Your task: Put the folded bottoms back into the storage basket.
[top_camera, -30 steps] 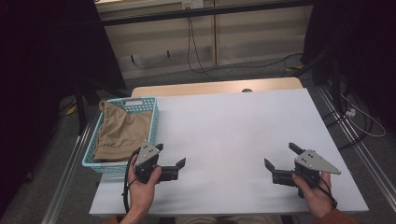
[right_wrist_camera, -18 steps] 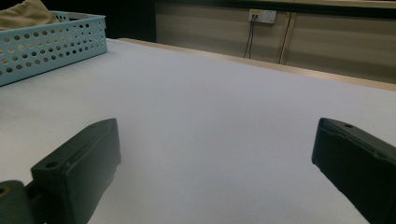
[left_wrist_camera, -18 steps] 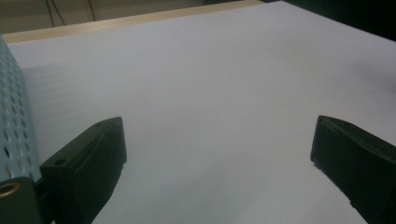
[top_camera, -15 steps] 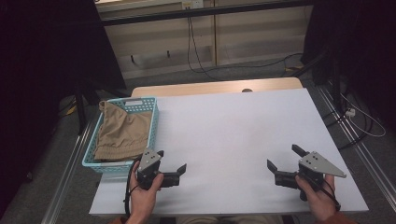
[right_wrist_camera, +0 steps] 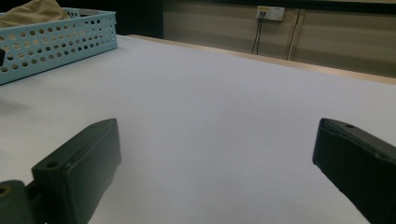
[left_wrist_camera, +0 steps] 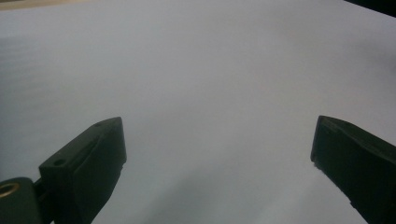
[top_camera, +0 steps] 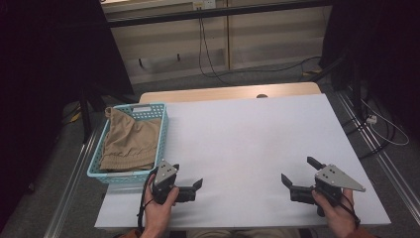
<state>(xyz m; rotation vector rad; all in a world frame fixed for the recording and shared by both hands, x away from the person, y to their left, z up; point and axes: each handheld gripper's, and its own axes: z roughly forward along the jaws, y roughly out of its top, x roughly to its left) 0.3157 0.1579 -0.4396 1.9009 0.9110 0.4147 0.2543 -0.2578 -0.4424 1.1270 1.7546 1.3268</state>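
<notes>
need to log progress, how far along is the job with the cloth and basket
Nothing looks done yet: the tan cloth lies bunched in the blue basket. Nothing is in hand: the left gripper and right gripper hover open and empty over the white table. Handling the cloth likely remains entirely.
</notes>
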